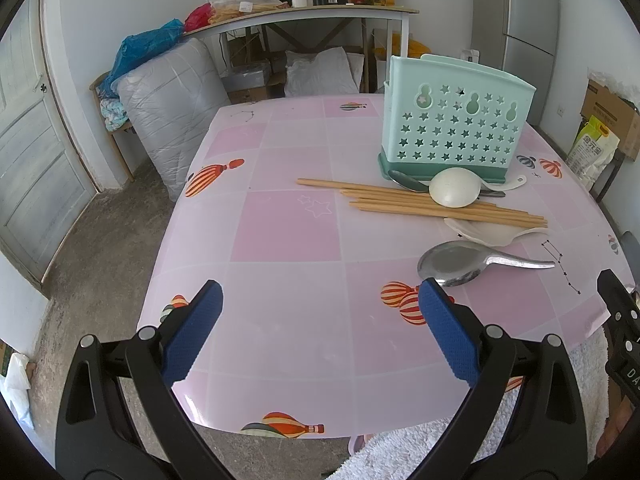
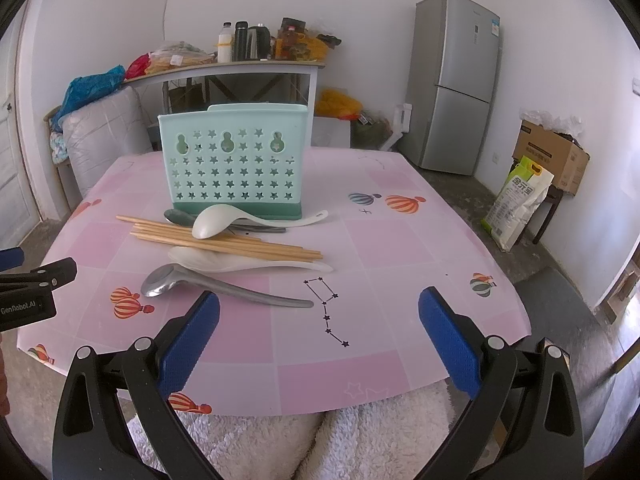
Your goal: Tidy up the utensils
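Nothing is sorted yet: both the left claw [image 1: 320, 330] and right claw [image 2: 319, 338] hang released, so the next move likely means grasping the metal spoon [image 2: 192, 282] at mid-frame for the holder [image 2: 235, 160].

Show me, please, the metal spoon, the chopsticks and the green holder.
metal spoon [image 2: 160, 282]: right wrist view, on its bowl.
chopsticks [image 2: 224, 242]: right wrist view, mid-bundle.
green holder [image 1: 456, 124]: left wrist view, on its perforated wall.

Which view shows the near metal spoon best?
Right wrist: the grey metal spoon lies fully visible, bowl to handle tip. Left wrist shows it too, but its bowl edge sits behind a blue finger pad.
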`<state>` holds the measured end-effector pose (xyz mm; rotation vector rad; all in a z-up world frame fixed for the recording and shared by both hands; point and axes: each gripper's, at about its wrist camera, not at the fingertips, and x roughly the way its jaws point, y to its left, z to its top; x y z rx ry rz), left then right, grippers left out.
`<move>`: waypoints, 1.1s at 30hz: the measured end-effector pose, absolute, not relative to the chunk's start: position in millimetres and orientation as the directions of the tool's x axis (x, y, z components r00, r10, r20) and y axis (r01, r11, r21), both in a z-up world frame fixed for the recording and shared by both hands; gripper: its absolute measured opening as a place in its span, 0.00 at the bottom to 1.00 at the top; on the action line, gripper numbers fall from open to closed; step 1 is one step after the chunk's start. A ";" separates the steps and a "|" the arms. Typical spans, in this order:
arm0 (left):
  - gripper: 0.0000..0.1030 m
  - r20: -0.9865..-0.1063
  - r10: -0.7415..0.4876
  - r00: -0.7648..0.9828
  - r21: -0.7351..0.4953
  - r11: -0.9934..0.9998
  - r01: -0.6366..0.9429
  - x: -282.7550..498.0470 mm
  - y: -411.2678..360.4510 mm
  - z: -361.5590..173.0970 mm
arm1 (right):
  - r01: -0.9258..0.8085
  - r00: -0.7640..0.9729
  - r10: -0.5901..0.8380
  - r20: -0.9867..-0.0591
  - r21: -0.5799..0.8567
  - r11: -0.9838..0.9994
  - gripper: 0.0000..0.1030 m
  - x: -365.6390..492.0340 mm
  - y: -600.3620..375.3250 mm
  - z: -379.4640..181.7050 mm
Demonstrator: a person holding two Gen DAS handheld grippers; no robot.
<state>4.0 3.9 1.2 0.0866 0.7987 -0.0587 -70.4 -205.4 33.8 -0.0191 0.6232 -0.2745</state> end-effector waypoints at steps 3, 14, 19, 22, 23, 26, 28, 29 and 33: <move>0.92 -0.717 -0.020 0.696 0.055 0.995 0.086 4.0 4.1 1.1 | 0.248 0.777 -0.260 -0.574 -0.100 0.964 0.94 -70.3 -205.2 33.5; 0.92 -0.738 0.006 0.675 0.081 0.994 0.080 14.9 7.5 -0.5 | 0.245 0.770 -0.247 -0.589 -0.085 0.966 0.92 -65.8 -214.6 26.0; 0.92 -0.745 0.016 0.667 0.100 0.991 0.087 22.9 -3.0 -6.5 | 0.233 0.762 -0.227 -0.607 -0.070 0.970 0.89 -61.4 -221.8 19.2; 0.92 -0.753 0.008 0.658 0.107 0.988 0.110 27.7 -10.3 -11.2 | 0.210 0.765 -0.208 -0.609 -0.070 0.975 0.87 -58.6 -221.4 15.9; 0.92 -0.756 0.003 0.655 0.111 0.986 0.123 29.3 -13.3 -13.5 | 0.203 0.766 -0.203 -0.610 -0.070 0.977 0.86 -58.0 -221.1 15.3; 0.92 -0.766 -0.035 0.642 0.110 0.977 0.184 33.3 -26.0 -22.2 | 0.186 0.766 -0.187 -0.615 -0.066 0.980 0.85 -54.9 -220.9 12.8; 0.92 -0.772 -0.070 0.632 0.106 0.966 0.237 33.6 -34.8 -27.5 | 0.180 0.763 -0.182 -0.621 -0.066 0.981 0.85 -52.5 -221.7 10.3; 0.92 -0.776 -0.095 0.623 0.097 0.959 0.267 34.1 -38.8 -30.3 | 0.178 0.760 -0.179 -0.624 -0.064 0.982 0.85 -51.2 -222.2 8.7; 0.92 -0.779 -0.165 0.605 0.078 0.932 0.354 36.0 -53.8 -41.1 | 0.179 0.748 -0.174 -0.640 -0.059 0.982 0.85 -46.2 -224.9 2.3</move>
